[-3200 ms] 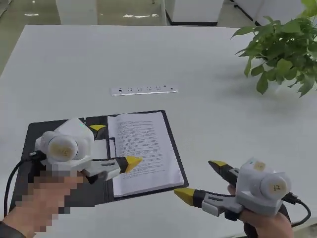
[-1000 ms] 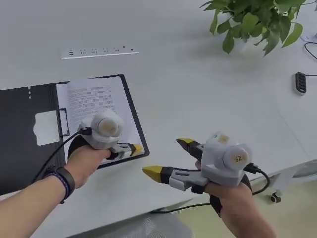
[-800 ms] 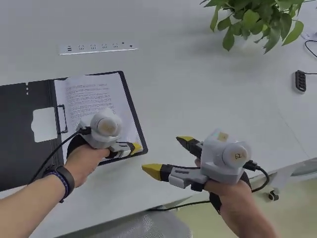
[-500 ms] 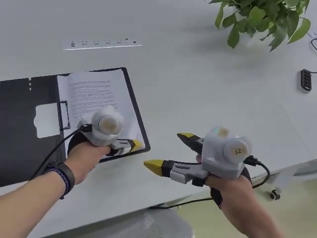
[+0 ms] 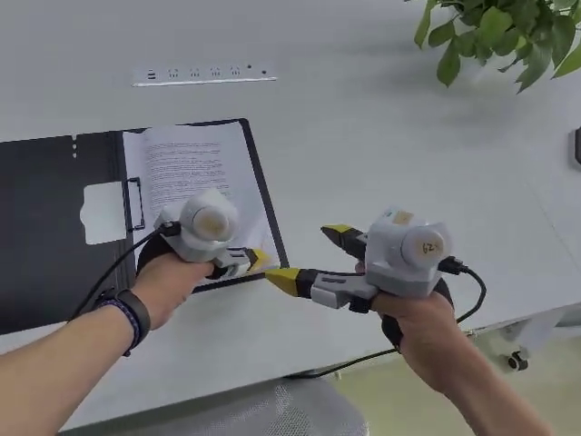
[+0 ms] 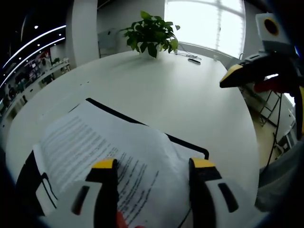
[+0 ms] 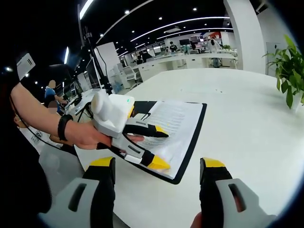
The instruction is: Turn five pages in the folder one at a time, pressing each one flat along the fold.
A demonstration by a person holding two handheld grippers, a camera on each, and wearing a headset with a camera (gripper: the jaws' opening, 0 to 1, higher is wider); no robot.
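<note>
Left claw (image 6: 154,164) (jaws spread) sits over the folder (image 5: 54,227), at its near corner.

On the right gripper (image 5: 304,255), just right of the folder (image 5: 54,245), a round yellow sticker (image 5: 428,247) bears orange handwritten digits, apparently "62". On the left gripper (image 5: 252,262), over the folder's lower right corner, a pale round label (image 5: 211,221) is illegible. The page (image 5: 195,168) in the folder carries printed lines too small to read.

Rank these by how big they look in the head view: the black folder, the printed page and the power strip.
1. black folder, the largest.
2. printed page, lying in it.
3. power strip, the smallest, though it lies farther from the camera, which shrinks it.
</note>
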